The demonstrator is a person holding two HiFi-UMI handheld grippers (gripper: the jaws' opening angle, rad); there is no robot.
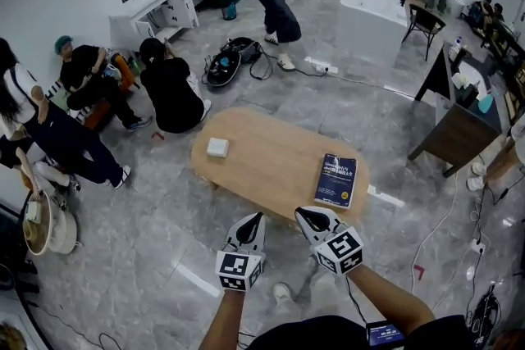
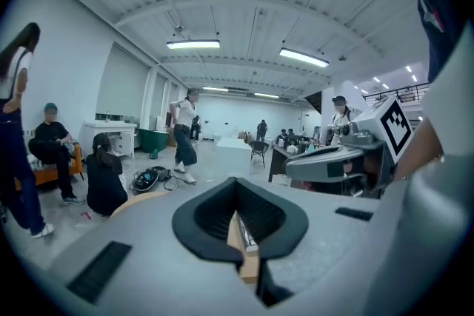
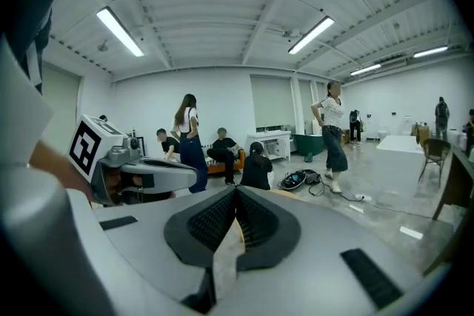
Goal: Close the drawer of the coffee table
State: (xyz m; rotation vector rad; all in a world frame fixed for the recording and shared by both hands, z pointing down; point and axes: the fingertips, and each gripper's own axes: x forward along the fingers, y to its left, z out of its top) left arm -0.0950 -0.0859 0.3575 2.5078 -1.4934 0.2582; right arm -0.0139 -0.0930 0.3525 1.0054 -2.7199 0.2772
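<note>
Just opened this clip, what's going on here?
A person stands at the near edge of a wooden coffee table, holding the left gripper and the right gripper side by side just short of it. Both have their jaws together and hold nothing. A blue book and a small white box lie on the tabletop. No drawer shows from this angle, so I cannot tell whether it is open.

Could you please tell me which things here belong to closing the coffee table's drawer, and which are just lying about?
Belonging to the job:
coffee table
left hand-held gripper, shut
right hand-held gripper, shut
(the drawer itself does not show)

Just lying about:
blue book on the table
white box on the table
black bag on the floor
</note>
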